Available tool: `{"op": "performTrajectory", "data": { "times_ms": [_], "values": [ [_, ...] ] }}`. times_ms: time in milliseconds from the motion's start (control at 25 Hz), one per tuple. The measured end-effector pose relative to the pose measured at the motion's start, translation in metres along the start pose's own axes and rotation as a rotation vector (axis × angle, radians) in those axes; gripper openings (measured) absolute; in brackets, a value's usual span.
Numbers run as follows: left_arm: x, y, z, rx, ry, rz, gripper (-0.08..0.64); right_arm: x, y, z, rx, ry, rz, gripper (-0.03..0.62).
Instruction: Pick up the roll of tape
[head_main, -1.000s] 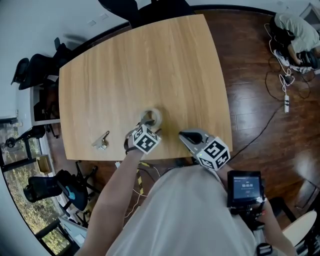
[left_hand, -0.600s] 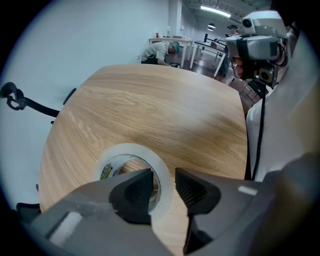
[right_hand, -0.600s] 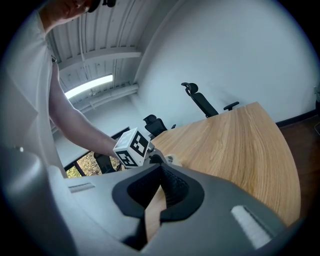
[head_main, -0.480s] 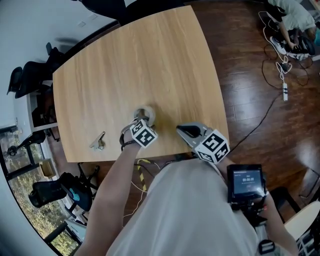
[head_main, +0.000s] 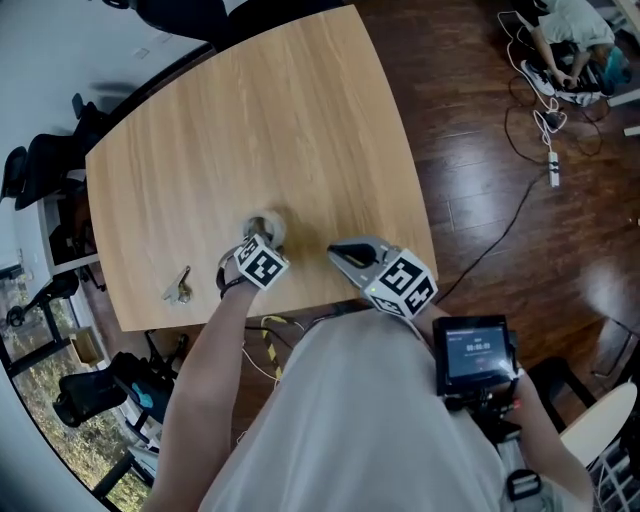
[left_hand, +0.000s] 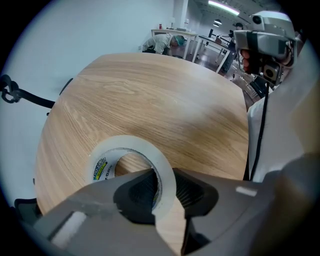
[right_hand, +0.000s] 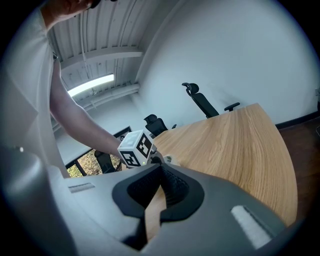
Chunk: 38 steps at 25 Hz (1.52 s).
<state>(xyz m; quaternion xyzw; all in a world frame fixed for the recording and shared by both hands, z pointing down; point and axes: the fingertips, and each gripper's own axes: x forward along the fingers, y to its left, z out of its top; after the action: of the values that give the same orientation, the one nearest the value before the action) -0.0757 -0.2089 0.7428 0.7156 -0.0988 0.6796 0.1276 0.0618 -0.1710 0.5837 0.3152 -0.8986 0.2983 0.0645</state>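
Roll of tape (left_hand: 117, 145) lies flat by the table's (head_main: 250, 120) near edge. Left gripper (left_hand: 167, 187), jaws just closing, pinches its wall; it should squeeze firmly, then lift straight. Right gripper (head_main: 340, 252) is pressed together, empty.

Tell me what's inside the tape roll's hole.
Inside the roll of tape, bare table wood shows, plus one jaw of the left claw, whose jaws have just been closing on the roll's wall. Whatever lies beneath that jaw is covered.
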Motion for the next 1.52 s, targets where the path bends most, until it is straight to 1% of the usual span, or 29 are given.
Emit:
{"op": "performTrajectory", "data": {
  "times_ms": [80,200,320,440,600,760,880,1120,1280,1400,1520],
  "values": [
    [-0.002,0.004,-0.002,-0.003,0.004,0.006,0.1,0.004,0.003,0.002,-0.004,0.001,0.012,0.006],
    [-0.002,-0.002,0.003,-0.008,-0.002,0.004,0.098,-0.003,0.003,0.001,-0.005,0.008,0.019,0.006],
    [-0.01,-0.011,0.004,-0.033,-0.045,-0.005,0.097,-0.006,0.002,0.002,-0.007,0.009,0.018,0.006],
    [-0.023,-0.02,0.008,-0.075,-0.119,-0.009,0.095,-0.006,0.002,0.004,-0.013,0.0,0.019,0.006],
    [-0.037,-0.039,0.015,-0.151,-0.227,-0.025,0.095,-0.011,0.004,0.002,-0.011,-0.009,0.019,0.006],
    [-0.048,-0.05,0.022,-0.172,-0.309,-0.027,0.095,-0.01,0.005,0.001,-0.02,-0.011,0.026,0.006],
    [-0.057,-0.059,0.034,-0.198,-0.37,-0.035,0.095,-0.013,0.003,-0.004,-0.027,-0.005,0.029,0.006],
    [-0.088,-0.075,0.056,-0.312,-0.568,-0.084,0.095,-0.018,0.003,-0.011,-0.041,0.026,0.015,0.006],
    [-0.103,-0.089,0.051,-0.364,-0.692,-0.116,0.095,-0.02,0.01,-0.015,-0.052,0.033,0.006,0.006],
    [-0.114,-0.096,0.044,-0.391,-0.77,-0.108,0.095,-0.025,0.014,-0.02,-0.061,0.045,-0.008,0.006],
    [-0.13,-0.1,0.029,-0.422,-0.85,-0.092,0.095,-0.027,0.024,-0.019,-0.074,0.048,-0.03,0.006]
  ]
}}
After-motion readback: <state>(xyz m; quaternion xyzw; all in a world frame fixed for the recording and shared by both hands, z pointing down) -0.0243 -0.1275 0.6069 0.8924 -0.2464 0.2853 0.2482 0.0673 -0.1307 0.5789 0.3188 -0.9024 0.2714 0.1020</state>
